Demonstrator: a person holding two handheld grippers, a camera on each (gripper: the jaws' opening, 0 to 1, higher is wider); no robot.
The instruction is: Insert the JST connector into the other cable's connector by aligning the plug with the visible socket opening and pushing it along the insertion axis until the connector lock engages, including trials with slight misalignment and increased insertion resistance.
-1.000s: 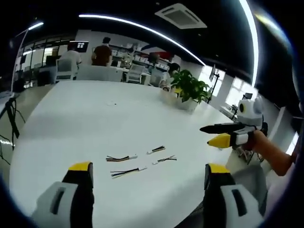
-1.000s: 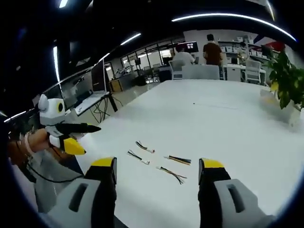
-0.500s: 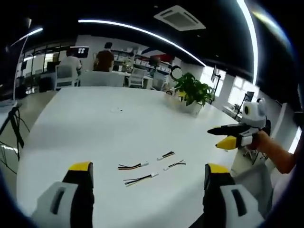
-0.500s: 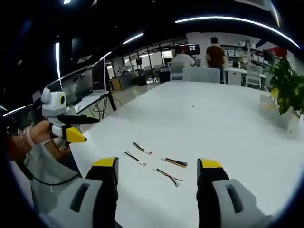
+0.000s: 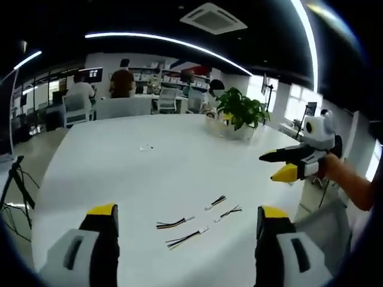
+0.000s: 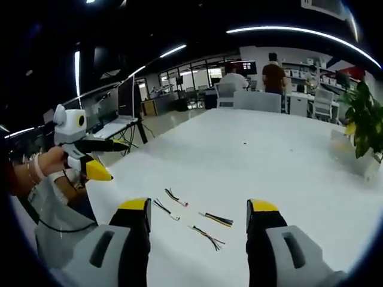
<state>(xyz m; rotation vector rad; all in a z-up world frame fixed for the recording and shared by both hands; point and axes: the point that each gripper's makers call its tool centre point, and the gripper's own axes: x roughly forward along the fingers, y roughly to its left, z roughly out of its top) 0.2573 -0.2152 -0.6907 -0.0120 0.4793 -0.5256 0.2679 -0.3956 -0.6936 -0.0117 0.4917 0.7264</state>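
**Both grippers wide, cables on the worktop**

Left gripper [image 5: 185,218] hovers spread wide and empty; four short cables [image 5: 197,221] lie loose between its jaws on the white worktop [image 5: 149,167]; right gripper [image 6: 197,209] is likewise agape, holding nothing, above them; potted plant [image 5: 240,112] stands far right.
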